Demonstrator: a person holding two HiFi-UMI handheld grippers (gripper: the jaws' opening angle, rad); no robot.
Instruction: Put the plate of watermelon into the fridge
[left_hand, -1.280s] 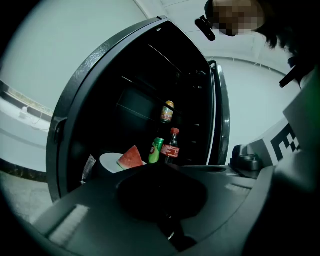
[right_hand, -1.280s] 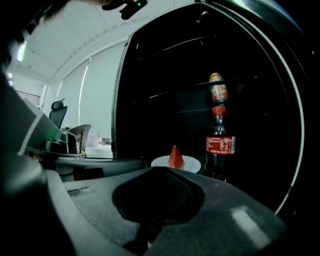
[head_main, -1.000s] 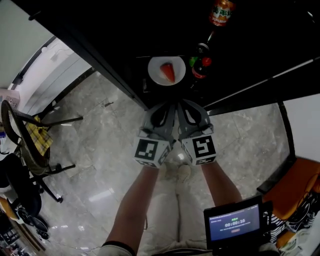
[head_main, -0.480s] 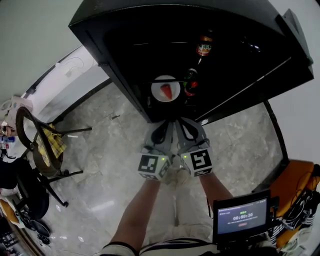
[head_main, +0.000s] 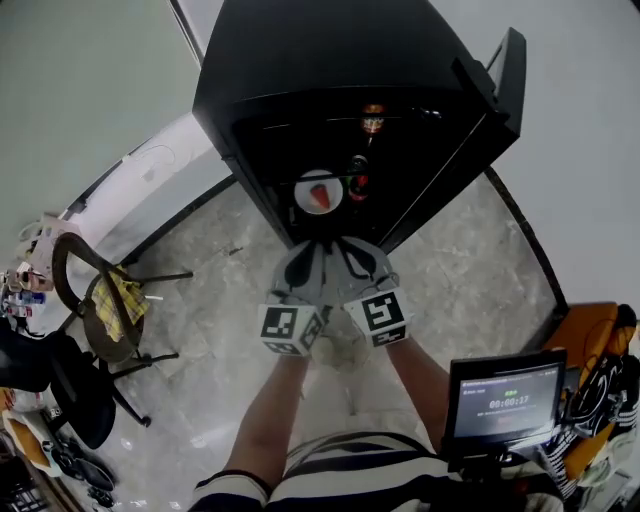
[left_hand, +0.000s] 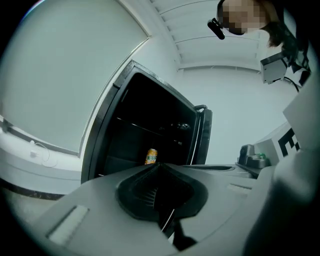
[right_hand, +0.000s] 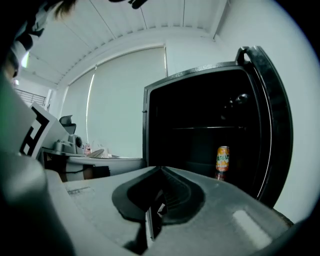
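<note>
Open black fridge (head_main: 300, 70), door (head_main: 503, 85) swung wide — white plate (head_main: 303, 190) with its red watermelon slice (head_main: 319, 196) set on a middle shelf inside, just beside dark bottles (head_main: 357, 185) and below an orange can (head_main: 372, 118). Held side by side before the fridge, apart from the plate: left gripper (head_main: 308, 250) and right gripper (head_main: 350, 250) — jaws of each pressed together, nothing between them.

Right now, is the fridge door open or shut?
Open. The fridge door stands swung out at the right, and the dark interior is exposed, with the plate of watermelon sitting inside.
</note>
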